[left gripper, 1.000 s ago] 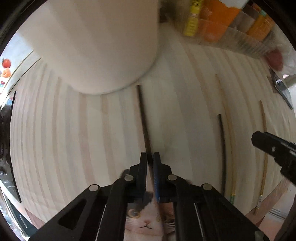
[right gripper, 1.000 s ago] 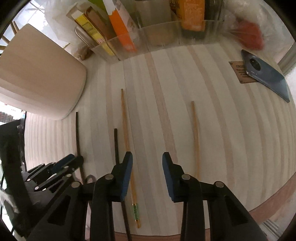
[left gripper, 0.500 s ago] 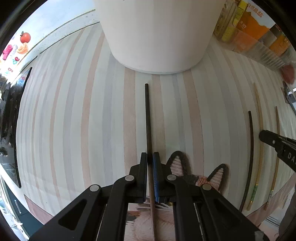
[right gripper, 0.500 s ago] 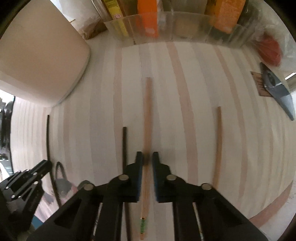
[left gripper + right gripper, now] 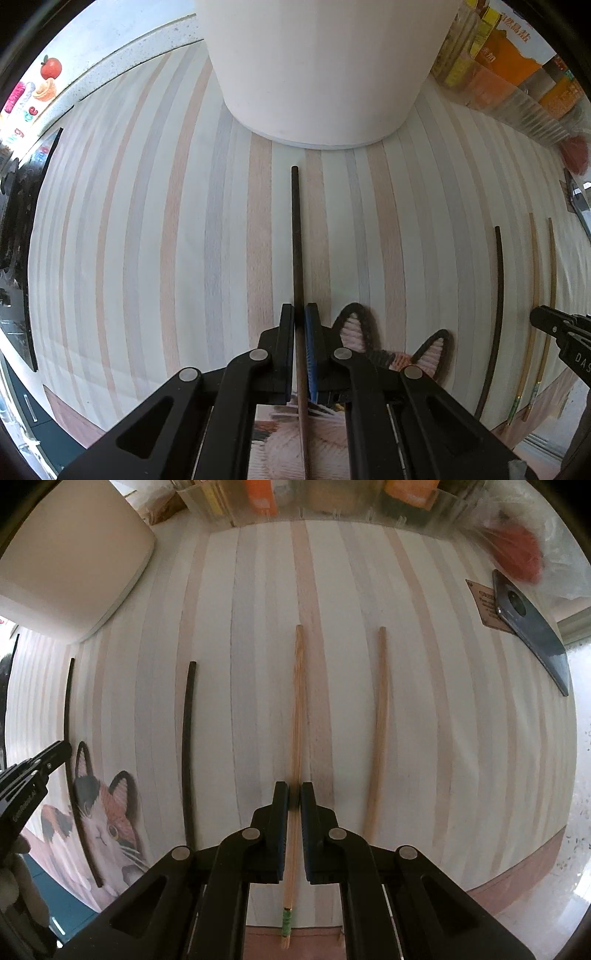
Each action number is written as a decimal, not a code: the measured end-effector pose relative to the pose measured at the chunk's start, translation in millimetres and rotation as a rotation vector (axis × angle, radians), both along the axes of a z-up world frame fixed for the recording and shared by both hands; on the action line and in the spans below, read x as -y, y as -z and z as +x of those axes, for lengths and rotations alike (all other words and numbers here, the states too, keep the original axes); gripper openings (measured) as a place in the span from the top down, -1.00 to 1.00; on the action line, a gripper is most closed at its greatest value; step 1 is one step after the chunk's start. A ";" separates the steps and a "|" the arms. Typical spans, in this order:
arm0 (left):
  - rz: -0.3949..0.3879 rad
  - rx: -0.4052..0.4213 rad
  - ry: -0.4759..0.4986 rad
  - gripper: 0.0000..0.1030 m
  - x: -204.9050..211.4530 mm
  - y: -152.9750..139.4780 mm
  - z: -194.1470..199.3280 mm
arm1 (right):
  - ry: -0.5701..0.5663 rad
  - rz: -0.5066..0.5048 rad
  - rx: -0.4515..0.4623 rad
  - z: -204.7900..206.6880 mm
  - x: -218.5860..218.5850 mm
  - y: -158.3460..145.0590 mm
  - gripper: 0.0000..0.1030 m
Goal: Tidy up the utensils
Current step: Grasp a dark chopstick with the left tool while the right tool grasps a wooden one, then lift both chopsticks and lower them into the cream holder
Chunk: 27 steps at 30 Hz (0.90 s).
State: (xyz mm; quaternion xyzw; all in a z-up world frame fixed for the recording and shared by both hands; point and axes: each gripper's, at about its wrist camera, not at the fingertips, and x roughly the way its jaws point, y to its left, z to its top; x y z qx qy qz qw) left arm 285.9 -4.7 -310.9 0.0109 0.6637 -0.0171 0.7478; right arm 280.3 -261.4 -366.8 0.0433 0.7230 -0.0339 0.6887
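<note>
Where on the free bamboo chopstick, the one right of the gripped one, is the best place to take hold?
Grip the free bamboo chopstick mid-shaft from straight above, jaws across its width. It lies flat on the striped mat, thin and round, with clear space both sides, apart from the gripped bamboo chopstick.

Bright, even daylight on my table (image 5: 424, 709); soft shadows only. Strong fisheye bending and dark vignette at edges. Red object (image 5: 515, 555) top right blurred.

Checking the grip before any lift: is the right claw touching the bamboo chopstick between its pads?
Touching. The right wrist view shows the right claw shut on the bamboo chopstick, both pads pressed against its sides with no gap.
</note>
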 end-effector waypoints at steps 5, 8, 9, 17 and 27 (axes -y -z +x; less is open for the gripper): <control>-0.003 -0.001 -0.003 0.92 4.8 2.5 1.8 | -0.014 -0.023 -0.011 7.6 -2.3 1.3 0.85; -0.008 0.002 -0.005 0.92 3.3 2.1 1.7 | -0.026 -0.038 -0.008 8.0 -18.7 3.4 0.85; -0.008 0.002 -0.007 0.92 1.9 2.6 0.5 | -0.032 -0.045 -0.007 8.7 -20.7 3.5 0.85; -0.057 -0.035 -0.104 0.93 -11.0 3.7 5.4 | 0.035 -0.028 0.010 5.1 -27.9 4.0 0.86; -0.044 -0.068 -0.037 0.86 -9.4 7.0 16.6 | 0.034 0.032 -0.048 28.0 -18.2 0.4 0.86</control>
